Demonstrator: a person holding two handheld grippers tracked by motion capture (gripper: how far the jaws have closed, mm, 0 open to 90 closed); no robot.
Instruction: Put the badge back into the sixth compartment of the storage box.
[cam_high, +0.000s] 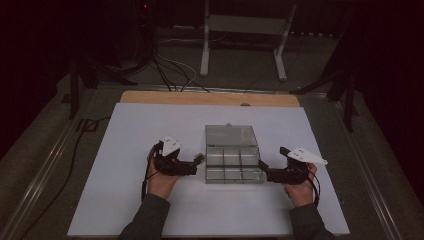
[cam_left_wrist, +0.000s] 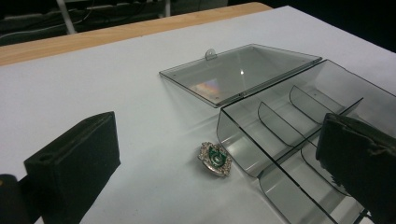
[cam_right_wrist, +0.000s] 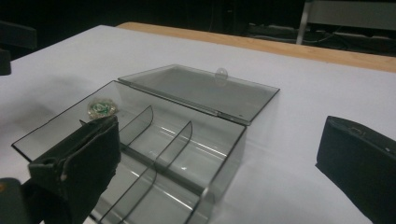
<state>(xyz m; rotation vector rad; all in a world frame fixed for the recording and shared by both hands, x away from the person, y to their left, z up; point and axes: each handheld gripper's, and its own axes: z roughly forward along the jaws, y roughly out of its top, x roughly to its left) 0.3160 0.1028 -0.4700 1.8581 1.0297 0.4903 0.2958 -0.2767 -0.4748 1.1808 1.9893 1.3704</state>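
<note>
While the white board (cam_high: 150, 210) carries a clear compartment box (cam_high: 234, 165) near its middle, lid (cam_high: 231, 135) flat open toward the far edge, your left gripper (cam_high: 199, 161) and right gripper (cam_high: 262, 169) flank it, jaws spread. A green crest badge (cam_left_wrist: 215, 158) lies just beside the box's left wall.

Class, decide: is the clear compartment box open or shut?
Open: the clear box has its lid folded flat back on the table, exposing its dividers.

No text, label, brand or number can be read. The green badge (cam_left_wrist: 215, 158) carries a sign too small to read.
</note>
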